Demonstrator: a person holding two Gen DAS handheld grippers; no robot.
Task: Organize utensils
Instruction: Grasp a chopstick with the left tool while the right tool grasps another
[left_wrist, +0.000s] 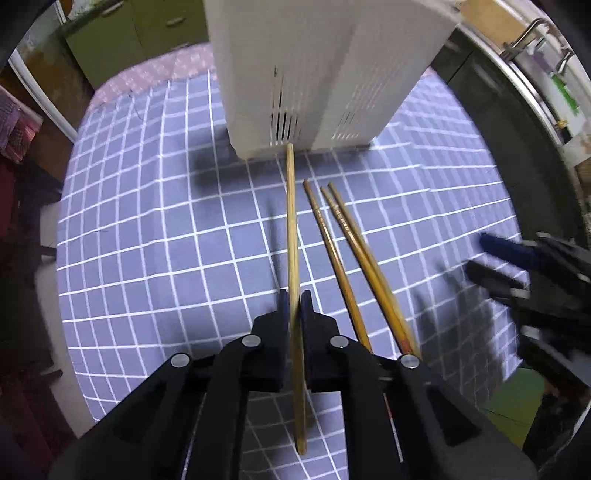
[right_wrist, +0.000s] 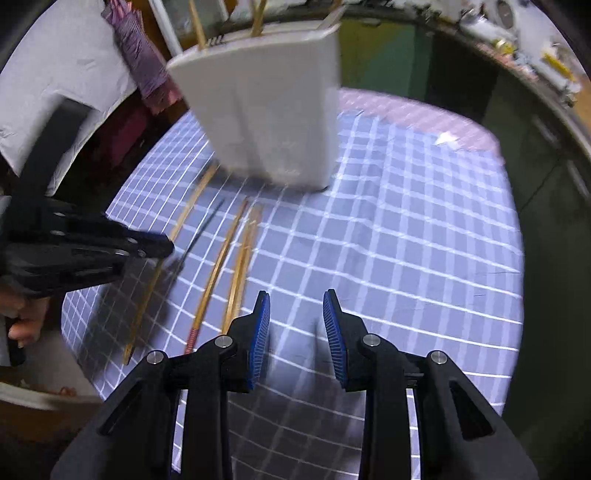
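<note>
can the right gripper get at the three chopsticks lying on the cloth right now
Probably yes. The right gripper is open and empty, and the three chopsticks lie bare on the cloth just beside it. The left gripper, shut on another chopstick, works close by and might crowd it.
</note>
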